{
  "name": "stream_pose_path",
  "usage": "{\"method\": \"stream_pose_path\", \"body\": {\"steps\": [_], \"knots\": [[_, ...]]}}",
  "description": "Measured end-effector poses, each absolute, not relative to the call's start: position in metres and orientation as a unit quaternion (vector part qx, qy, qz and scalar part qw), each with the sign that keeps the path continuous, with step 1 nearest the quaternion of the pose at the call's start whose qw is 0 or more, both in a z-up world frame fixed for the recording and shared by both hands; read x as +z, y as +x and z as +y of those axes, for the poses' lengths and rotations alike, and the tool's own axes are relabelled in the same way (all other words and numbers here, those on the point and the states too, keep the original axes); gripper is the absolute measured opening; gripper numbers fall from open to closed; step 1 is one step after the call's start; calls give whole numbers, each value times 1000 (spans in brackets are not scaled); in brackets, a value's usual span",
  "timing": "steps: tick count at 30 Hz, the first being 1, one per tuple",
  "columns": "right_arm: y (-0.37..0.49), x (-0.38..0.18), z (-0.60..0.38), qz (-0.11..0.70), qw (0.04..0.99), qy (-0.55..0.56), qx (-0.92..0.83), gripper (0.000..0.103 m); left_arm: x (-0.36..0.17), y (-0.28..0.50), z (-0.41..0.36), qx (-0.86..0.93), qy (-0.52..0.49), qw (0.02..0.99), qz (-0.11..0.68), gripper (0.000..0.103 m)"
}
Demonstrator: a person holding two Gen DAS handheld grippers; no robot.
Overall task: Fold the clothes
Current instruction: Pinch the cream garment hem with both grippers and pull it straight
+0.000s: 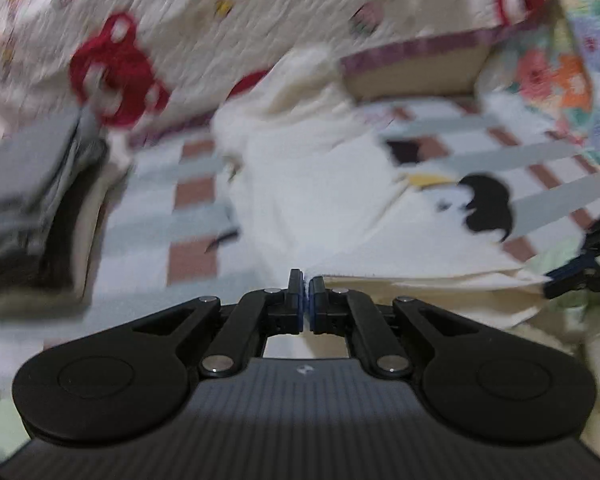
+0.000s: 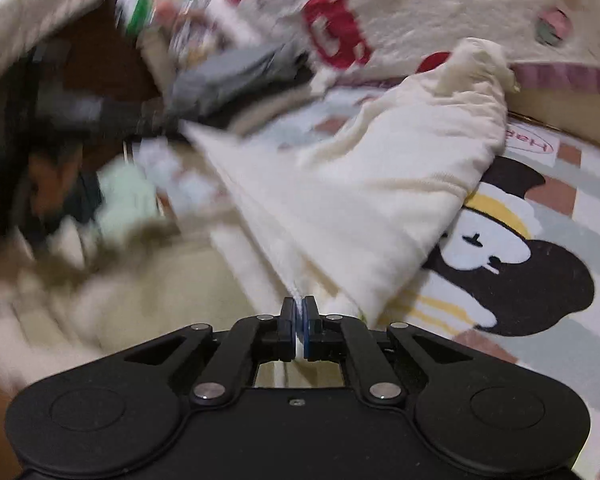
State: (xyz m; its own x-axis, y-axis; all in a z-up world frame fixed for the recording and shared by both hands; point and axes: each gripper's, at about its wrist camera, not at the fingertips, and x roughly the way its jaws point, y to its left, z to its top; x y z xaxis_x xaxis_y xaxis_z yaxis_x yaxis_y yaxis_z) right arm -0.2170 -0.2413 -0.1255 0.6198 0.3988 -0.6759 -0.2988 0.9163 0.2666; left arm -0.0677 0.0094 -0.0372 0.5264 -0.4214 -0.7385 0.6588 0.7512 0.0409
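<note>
Both grippers, left point(image 1: 306, 280) and right point(image 2: 299, 306), clamp their jaws on the cream garment point(image 2: 380, 184) (blurred).

A sheet point(image 1: 204, 236) checked in pale grey, white and brick red is spread over the surface, with a black, white and yellow cartoon figure point(image 2: 512, 256) printed on it. Behind it a white blanket point(image 1: 172, 16) with red bear shapes is seen, edged by a purple band point(image 1: 416, 46). A cloth with a bright flower pattern point(image 1: 572, 68) is seen at the right of the left view. The scene is softly and evenly lit, and much of it is blurred.
</note>
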Motion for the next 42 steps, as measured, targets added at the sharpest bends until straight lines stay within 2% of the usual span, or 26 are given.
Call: {"method": "stream_pose_path", "body": {"steps": [6,8,11,13,17,19,22,25,26,28,31,32,34,35,39,41,42], "knots": [[-220,-133,-262,378,894,146,190,11,-64,-64,25,-284,123,834,457,2],[-224,-135,-273,370,894,176,179,29,-71,-65,30,-275,111,826,479,3],[-227,-144,-296,362,893,228,140,29,-79,-65,41,-259,84,825,495,5],[-227,-151,-310,356,886,268,129,21,-82,-63,47,-257,59,822,505,5],[-219,-150,-293,371,899,191,137,21,-82,-65,44,-263,47,820,505,5],[-212,-149,-281,376,899,163,153,23,-82,-67,41,-267,50,822,501,10],[-202,-151,-260,390,906,87,143,27,-81,-68,38,-277,46,821,497,21],[-195,-160,-247,400,907,40,122,39,-80,-69,38,-276,39,823,496,27],[-194,-161,-248,398,909,47,113,40,-80,-69,39,-274,37,824,495,28],[-194,-160,-251,398,909,81,95,39,-80,-69,40,-267,34,825,497,28],[-199,-155,-255,394,907,131,71,31,-80,-68,41,-257,35,829,496,28],[-202,-154,-255,391,907,141,65,17,-80,-67,41,-255,34,830,496,28],[-203,-154,-246,374,921,95,56,6,-82,-65,41,-252,30,829,499,28],[-203,-154,-240,368,926,66,52,4,-83,-65,40,-251,28,828,501,28],[-195,-158,-221,373,927,8,39,6,-86,-66,38,-249,30,828,502,29],[-191,-159,-216,369,929,-9,24,16,-86,-68,36,-249,38,829,499,29],[-188,-162,-216,370,929,-13,23,24,-86,-68,35,-249,43,830,497,29]]}}
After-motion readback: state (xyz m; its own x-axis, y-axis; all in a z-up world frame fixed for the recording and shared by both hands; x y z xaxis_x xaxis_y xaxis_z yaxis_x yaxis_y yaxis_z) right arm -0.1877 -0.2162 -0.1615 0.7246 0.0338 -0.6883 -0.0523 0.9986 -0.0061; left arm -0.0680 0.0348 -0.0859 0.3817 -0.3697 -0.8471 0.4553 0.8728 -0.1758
